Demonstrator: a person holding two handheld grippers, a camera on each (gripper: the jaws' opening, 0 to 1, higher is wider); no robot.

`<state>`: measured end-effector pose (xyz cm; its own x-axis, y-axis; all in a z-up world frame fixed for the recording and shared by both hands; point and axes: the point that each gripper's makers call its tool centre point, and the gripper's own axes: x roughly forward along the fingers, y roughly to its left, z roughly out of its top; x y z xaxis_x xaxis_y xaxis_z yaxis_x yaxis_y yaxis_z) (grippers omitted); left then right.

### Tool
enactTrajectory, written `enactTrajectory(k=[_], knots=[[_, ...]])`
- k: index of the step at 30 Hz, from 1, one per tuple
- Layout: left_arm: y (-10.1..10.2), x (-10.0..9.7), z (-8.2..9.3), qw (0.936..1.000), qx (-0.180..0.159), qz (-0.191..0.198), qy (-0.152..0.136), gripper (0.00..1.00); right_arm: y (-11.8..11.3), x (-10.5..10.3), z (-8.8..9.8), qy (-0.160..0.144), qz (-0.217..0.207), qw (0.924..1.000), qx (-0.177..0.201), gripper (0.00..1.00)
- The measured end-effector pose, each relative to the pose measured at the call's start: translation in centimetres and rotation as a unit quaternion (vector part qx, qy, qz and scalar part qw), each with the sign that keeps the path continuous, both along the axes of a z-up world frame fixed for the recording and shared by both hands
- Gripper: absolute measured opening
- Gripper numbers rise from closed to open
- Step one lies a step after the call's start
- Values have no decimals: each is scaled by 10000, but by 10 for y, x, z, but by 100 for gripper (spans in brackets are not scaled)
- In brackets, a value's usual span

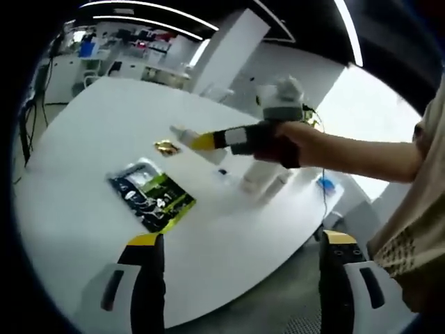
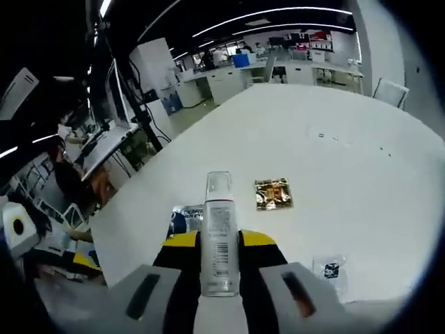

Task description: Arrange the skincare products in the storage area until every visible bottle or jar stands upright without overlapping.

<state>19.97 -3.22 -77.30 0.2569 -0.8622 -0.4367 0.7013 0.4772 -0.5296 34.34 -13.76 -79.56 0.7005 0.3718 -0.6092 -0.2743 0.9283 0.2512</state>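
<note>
White bottle [image 2: 220, 236] clamped in right tool [image 2: 220, 261]; left tool [image 1: 240, 240] wide, apparently empty.

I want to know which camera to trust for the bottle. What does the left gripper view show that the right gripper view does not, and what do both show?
Left gripper view alone: the person's hand holding the right gripper from the side, white bottles standing below it, and the left gripper with jaws apart.

Right gripper view alone: the barcode label on the white bottle between the jaws.

Both: the white table, the gold sachet and the dark packet.
</note>
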Motion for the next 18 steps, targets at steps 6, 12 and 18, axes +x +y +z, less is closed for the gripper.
enactTrajectory(k=[6,12,18], knots=[[-3,-1,10,9999,-138,8,-19,89,-4,-21,15,-83,-88,9997,222,19],[-7,-1,22,9997,-231,-54,-74,89,-8,-46,36,-510,-44,9986,121,19],[-15,-3,42,9989,-415,-173,-148,88,-17,-74,44,-699,-313,9953,599,19]])
